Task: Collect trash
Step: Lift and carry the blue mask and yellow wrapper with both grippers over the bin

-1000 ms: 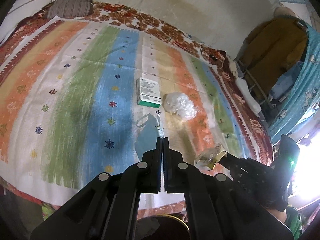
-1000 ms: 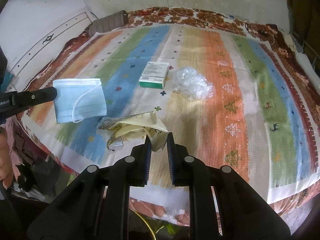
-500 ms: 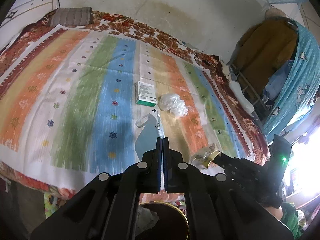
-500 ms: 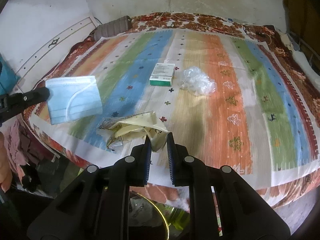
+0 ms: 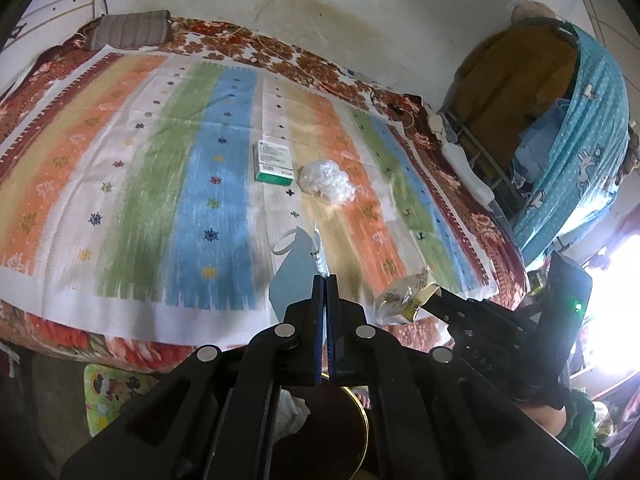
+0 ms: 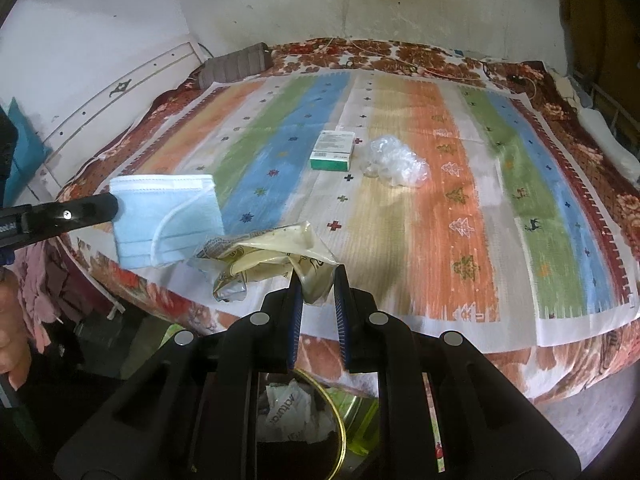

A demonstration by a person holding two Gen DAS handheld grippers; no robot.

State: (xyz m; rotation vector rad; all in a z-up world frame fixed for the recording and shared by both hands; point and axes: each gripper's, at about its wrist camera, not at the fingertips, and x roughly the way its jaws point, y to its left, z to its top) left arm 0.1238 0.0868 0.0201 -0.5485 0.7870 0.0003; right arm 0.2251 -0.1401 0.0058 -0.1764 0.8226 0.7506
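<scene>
Right wrist view: the crumpled wrapper (image 6: 276, 258), a yellowish foil-and-plastic packet, hangs from the right gripper (image 6: 317, 286), whose jaws are clamped on one bunched corner with a narrow gap between them, out past the near edge of the bed (image 6: 520, 344). It looks very light, soft and crackly, and probably slick, so a pinch on the gathered part seems safer than one on a single loose flap. To its left the blue face mask (image 6: 168, 220) dangles from the left gripper (image 6: 108, 206), held at its top edge; in the left wrist view that gripper (image 5: 325, 280) has its jaws pressed together on the thin fabric (image 5: 294, 280), with an ear loop hanging free. The mask is limp and nearly weightless, and I judge it could swing or slip if taken by the loop alone. Below both grippers a dark bin with a gold rim (image 6: 340, 432) stands at the foot of the bed, paper scraps already inside. Still lying on the striped bedspread (image 6: 440, 208) are a small green-and-white box (image 6: 332, 156), stiff and easy to take across its short sides, and just beside it a wad of clear plastic (image 6: 394, 162), springy and slippery.
</scene>
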